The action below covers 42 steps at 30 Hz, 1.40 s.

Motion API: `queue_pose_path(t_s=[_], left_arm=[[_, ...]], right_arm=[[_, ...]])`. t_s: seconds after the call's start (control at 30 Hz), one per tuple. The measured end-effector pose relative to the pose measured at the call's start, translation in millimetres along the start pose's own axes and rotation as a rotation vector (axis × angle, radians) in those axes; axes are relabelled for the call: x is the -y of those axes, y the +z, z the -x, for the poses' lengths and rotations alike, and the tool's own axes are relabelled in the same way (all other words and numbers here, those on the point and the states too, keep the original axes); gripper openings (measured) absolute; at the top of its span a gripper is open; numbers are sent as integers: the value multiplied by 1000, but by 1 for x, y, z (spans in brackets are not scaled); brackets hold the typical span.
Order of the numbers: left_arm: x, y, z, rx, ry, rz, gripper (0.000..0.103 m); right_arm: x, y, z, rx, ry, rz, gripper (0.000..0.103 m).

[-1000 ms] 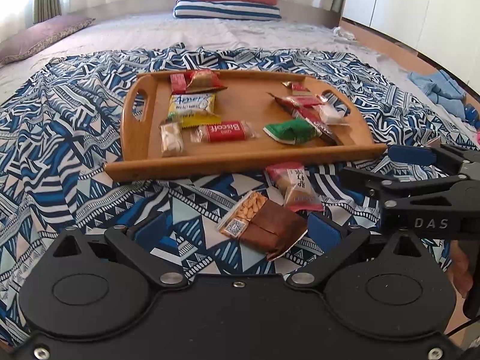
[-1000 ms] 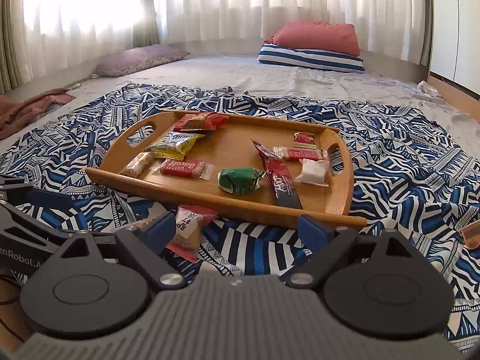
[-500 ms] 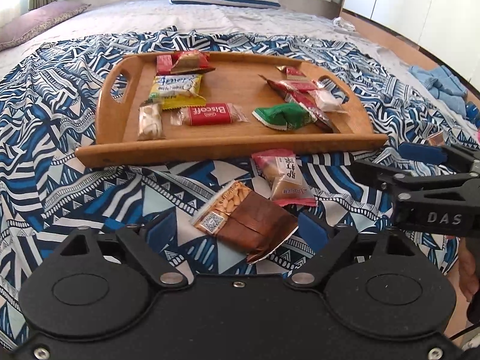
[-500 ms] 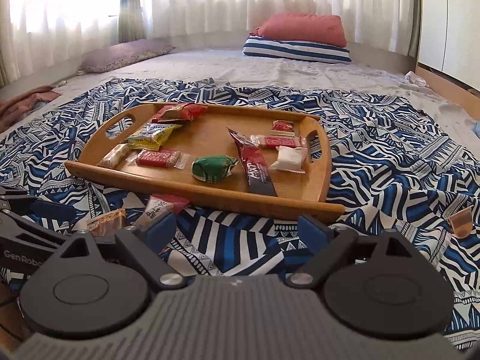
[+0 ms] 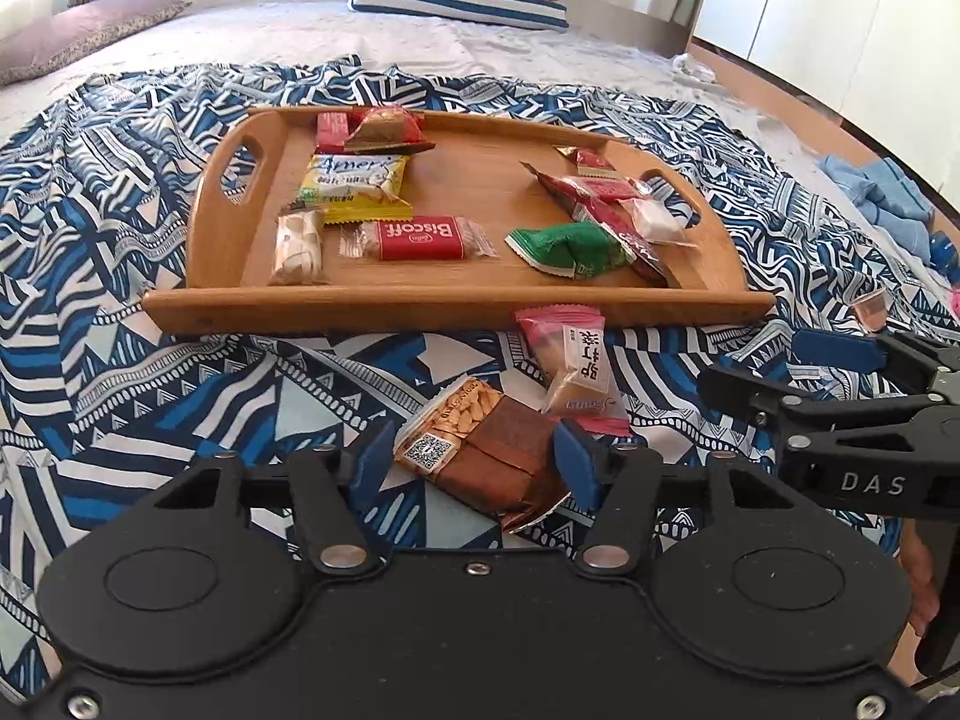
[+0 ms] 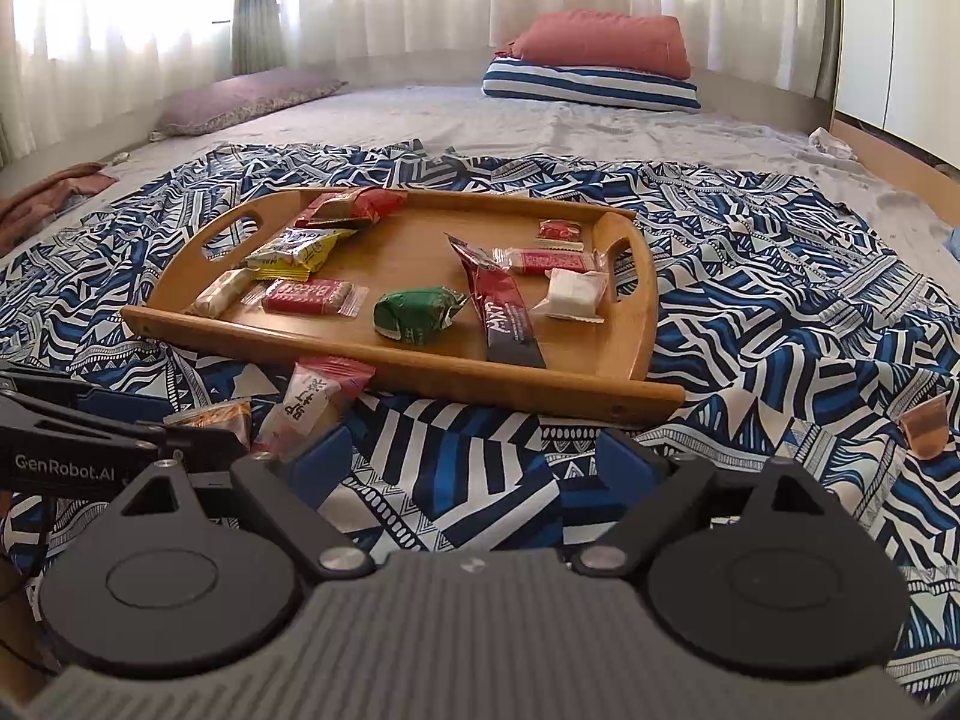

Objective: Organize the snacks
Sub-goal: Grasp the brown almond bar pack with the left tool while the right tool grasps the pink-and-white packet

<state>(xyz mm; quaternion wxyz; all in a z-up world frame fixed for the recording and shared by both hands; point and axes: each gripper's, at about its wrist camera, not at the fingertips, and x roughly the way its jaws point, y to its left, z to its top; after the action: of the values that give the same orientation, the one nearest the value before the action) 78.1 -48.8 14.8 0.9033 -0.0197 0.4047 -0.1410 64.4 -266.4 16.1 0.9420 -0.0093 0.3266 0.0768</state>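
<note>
The left claw (image 5: 471, 468) hangs low over the patterned blue blanket (image 5: 150, 396) on the bed, its jaws closing around a brown almond snack packet (image 5: 480, 450) that lies between them; the blue pads (image 5: 367, 463) stand just beside the packet's edges, and it is hard to tell whether they press on it yet. Just beyond, touching the packet's far corner, lies a pink-and-tan snack pouch (image 5: 576, 369), its top end against the near rim of the wooden tray (image 5: 456, 309).

The tray already carries a yellow wafer pack (image 5: 354, 183), a red Biscoff biscuit (image 5: 417, 238), a pale nougat bar (image 5: 298, 246), a green wrapped sweet (image 5: 567, 249), a long dark red stick pack (image 6: 504, 312), a white wrapped cube (image 6: 573, 294) and several small red packets (image 5: 372, 129) along the far edge.

The right claw (image 6: 474, 459) sits spread wide over bare blanket, nothing between its jaws. To its right, well apart from the tray, a small brownish jelly cup (image 6: 927, 429) rests on the blanket. Striped and red pillows (image 6: 594, 69) lie at the head of the bed.
</note>
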Motion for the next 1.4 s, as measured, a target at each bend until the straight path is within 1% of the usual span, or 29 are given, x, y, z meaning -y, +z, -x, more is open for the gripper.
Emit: queue_pose_path(t_s=[0.1,0.13,0.2,0.23,0.3,0.5,0.63,0.73,0.8,0.87,0.9,0.93,0.97,1.0,1.03,1.07,1.1,1.17,1.27,1.4], left_arm=[[0,0,4,12,7,-5,50],[0,0,6,19,11,-6,40],[-1,0,9,36,49,-14,19],[-3,1,11,38,59,-13,19],[-9,2,12,35,50,3,18],[-23,-2,13,21,64,24,18],[-30,-7,14,5,54,50,19],[-32,-10,18,8,47,56,19],[-32,-12,21,7,36,63,19],[-31,-14,23,5,26,66,21],[-29,-16,24,3,24,65,23],[-28,-17,25,3,23,63,26],[-26,-19,26,6,22,61,27],[-24,-20,26,8,21,61,30],[-22,-21,27,10,21,62,32],[-21,-23,28,11,19,63,34],[-19,-24,28,13,17,66,36],[-17,-25,29,19,11,70,39],[-13,-26,29,25,5,76,46],[-9,-25,24,30,-9,104,57]], right_arm=[[-3,-1,-2,-6,7,0,95],[-4,-2,-3,-7,10,2,95],[-6,-2,-4,-10,15,3,95],[-7,-2,-5,-11,18,4,95],[-10,-2,-7,-14,24,3,95],[-22,-1,-13,-20,49,10,95],[-30,1,-16,-18,83,5,95],[-35,6,-20,-24,120,-8,88],[-39,8,-24,-29,137,-21,81],[-42,12,-30,-37,145,-43,69],[-43,13,-33,-43,148,-54,64],[-44,14,-36,-51,152,-64,63],[-45,16,-40,-63,155,-73,59],[-47,16,-45,-78,163,-82,52],[-47,17,-49,-93,172,-94,47],[-48,17,-53,-110,181,-106,40],[-48,17,-55,-118,177,-109,36],[-50,17,-52,-111,179,-84,33],[-50,15,-43,-102,167,-51,33],[-48,8,-28,-68,83,17,33]])
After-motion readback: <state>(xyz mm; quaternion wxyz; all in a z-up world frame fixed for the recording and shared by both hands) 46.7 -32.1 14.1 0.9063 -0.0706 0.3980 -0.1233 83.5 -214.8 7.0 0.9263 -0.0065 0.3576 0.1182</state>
